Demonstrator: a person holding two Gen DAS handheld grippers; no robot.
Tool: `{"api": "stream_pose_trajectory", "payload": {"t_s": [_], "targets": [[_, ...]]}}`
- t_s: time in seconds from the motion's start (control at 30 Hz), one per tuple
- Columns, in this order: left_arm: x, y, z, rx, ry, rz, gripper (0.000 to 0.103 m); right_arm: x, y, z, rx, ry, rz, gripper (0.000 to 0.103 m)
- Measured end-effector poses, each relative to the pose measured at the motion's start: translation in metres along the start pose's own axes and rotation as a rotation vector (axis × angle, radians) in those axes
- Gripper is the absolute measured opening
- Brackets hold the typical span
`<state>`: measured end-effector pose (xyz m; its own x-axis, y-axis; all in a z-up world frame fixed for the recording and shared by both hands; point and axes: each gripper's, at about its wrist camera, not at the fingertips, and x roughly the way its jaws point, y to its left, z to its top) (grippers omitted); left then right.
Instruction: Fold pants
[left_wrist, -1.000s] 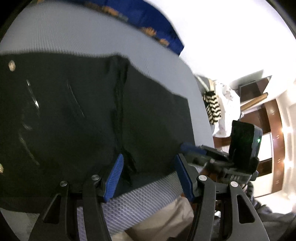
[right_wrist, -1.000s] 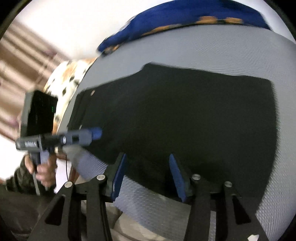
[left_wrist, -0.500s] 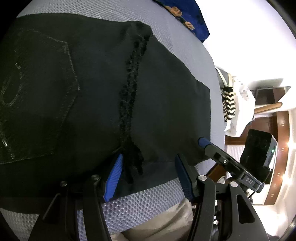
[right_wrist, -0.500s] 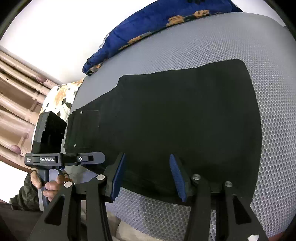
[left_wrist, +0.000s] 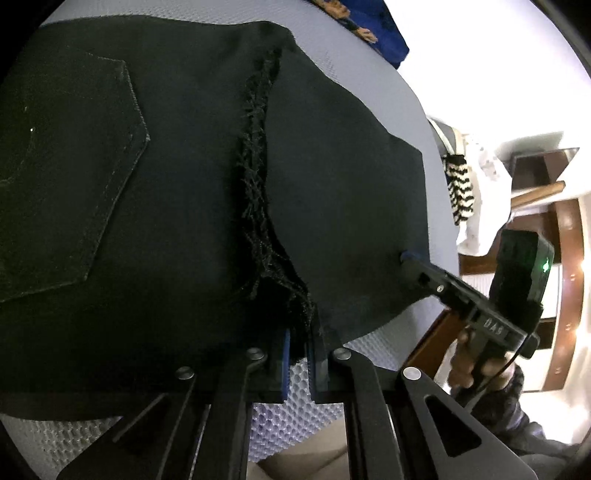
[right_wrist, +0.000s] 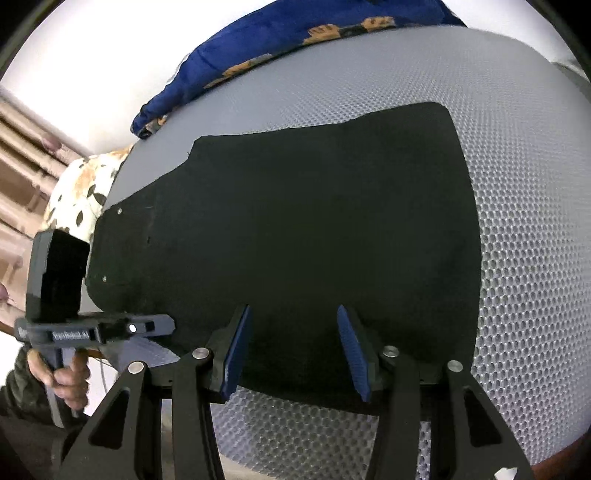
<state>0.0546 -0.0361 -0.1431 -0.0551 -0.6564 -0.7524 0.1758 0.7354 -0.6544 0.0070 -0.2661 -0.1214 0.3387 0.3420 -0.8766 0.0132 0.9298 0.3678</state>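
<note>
Black pants (left_wrist: 166, 184) lie flat on a grey mesh surface (right_wrist: 517, 258), with a back pocket at the left and a frayed seam (left_wrist: 258, 166) running towards me. My left gripper (left_wrist: 298, 350) sits at the near end of that seam, its jaws closing with the fabric edge pinched between the blue pads. In the right wrist view the pants (right_wrist: 295, 221) fill the middle. My right gripper (right_wrist: 293, 350) stands open astride their near edge, and the fabric lies between the pads without being pressed. The left gripper's tip (right_wrist: 155, 326) shows at the left.
A blue patterned pillow (right_wrist: 295, 40) lies at the far edge, with a floral pillow (right_wrist: 81, 192) at the far left. A striped cloth (left_wrist: 458, 184) hangs beyond the surface's right side. A person's hand (left_wrist: 469, 365) holds the right gripper's handle. Wooden furniture stands at the right.
My left gripper's jaws went from wide apart to nearly together on the pants' edge at the seam. Both grippers came lower and closer to the fabric. The right jaws kept their width.
</note>
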Motion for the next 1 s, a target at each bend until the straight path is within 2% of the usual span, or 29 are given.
{"api": "stream_pose_trajectory", "payload": {"t_s": [0.1, 0.13, 0.17, 0.27, 0.37, 0.4, 0.5, 0.6, 0.73, 0.77, 0.83, 1.0], "targets": [[-0.01, -0.014, 0.001, 0.094, -0.033, 0.084, 0.022, -0.002, 0.002, 0.003, -0.015, 0.016, -0.006, 0.046], [-0.014, -0.017, 0.001, 0.12, -0.056, 0.117, 0.031, -0.006, 0.001, 0.006, -0.016, 0.008, -0.006, 0.046], [-0.022, -0.023, 0.002, 0.169, -0.094, 0.17, 0.035, -0.008, 0.001, 0.008, -0.017, -0.004, -0.011, 0.046], [-0.037, -0.038, 0.009, 0.239, -0.206, 0.231, 0.035, -0.02, 0.001, 0.022, -0.052, -0.074, -0.083, 0.046], [-0.04, -0.058, 0.032, 0.329, -0.324, 0.24, 0.035, -0.021, -0.002, 0.045, -0.086, -0.124, -0.201, 0.044], [-0.036, -0.064, 0.04, 0.352, -0.334, 0.241, 0.035, -0.019, -0.004, 0.051, -0.088, -0.127, -0.224, 0.041], [-0.016, -0.078, 0.07, 0.401, -0.327, 0.223, 0.035, -0.009, -0.014, 0.073, -0.078, -0.134, -0.278, 0.038], [0.003, -0.08, 0.096, 0.403, -0.308, 0.219, 0.035, 0.001, -0.025, 0.089, -0.072, -0.127, -0.303, 0.034], [0.027, -0.065, 0.123, 0.359, -0.268, 0.288, 0.035, 0.012, -0.031, 0.102, -0.085, -0.133, -0.34, 0.029], [0.032, -0.058, 0.13, 0.345, -0.257, 0.282, 0.035, 0.015, -0.03, 0.104, -0.085, -0.138, -0.339, 0.029], [0.032, -0.06, 0.131, 0.358, -0.274, 0.275, 0.035, 0.016, -0.029, 0.105, -0.083, -0.141, -0.341, 0.029], [0.036, -0.066, 0.129, 0.387, -0.266, 0.321, 0.035, 0.015, -0.029, 0.104, -0.089, -0.134, -0.315, 0.032]]}}
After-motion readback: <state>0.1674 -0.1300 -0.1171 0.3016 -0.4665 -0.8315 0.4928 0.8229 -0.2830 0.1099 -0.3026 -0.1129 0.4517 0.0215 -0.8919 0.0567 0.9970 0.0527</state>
